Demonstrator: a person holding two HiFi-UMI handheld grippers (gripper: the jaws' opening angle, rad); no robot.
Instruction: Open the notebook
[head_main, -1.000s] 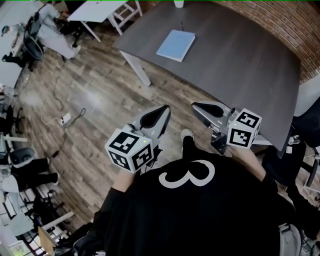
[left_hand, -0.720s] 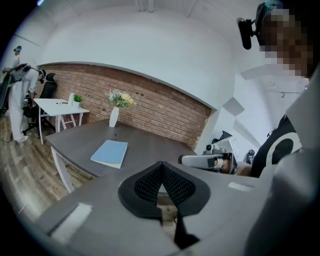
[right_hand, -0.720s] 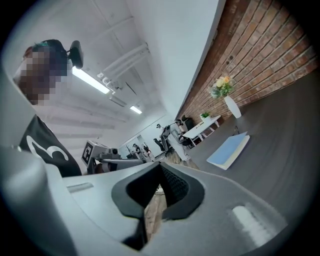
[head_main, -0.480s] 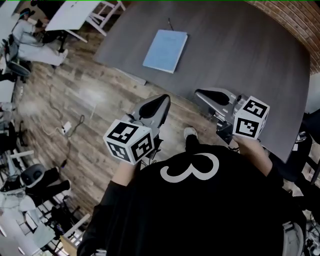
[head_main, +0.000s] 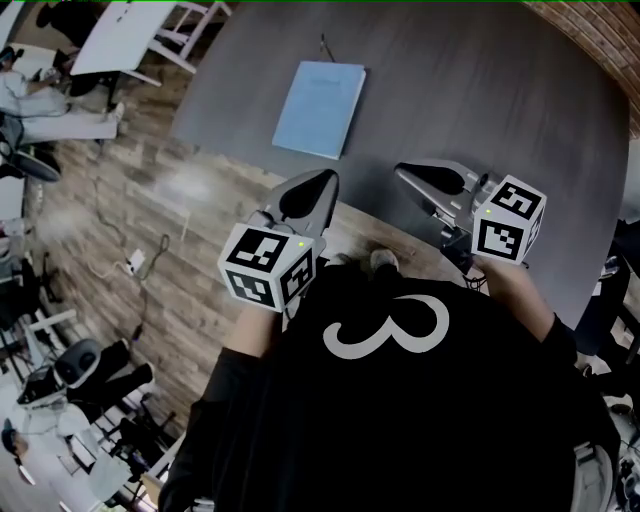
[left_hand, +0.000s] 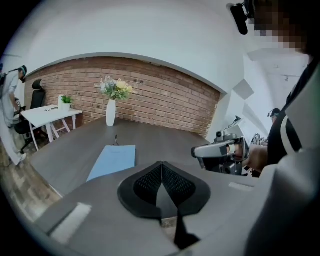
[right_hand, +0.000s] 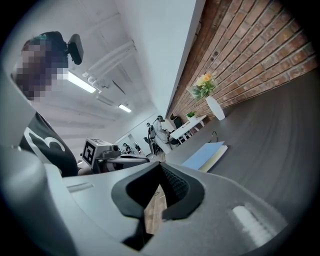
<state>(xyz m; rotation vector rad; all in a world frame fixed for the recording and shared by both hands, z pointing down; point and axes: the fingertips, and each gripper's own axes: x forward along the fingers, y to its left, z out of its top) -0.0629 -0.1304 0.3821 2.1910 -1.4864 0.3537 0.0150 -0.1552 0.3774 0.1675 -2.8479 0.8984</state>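
- Left hand-held gripper (head_main: 326, 180) — jaws pressed together, nothing held.
- Right hand-held gripper (head_main: 404, 171) — jaws also meeting at the tips, empty.
- Notebook (head_main: 320, 108): plain light-blue cover, closed, flat on the dark grey bench (head_main: 480, 90).
- It lies ahead of both hand-held grippers, apart from them, nearer the left one.
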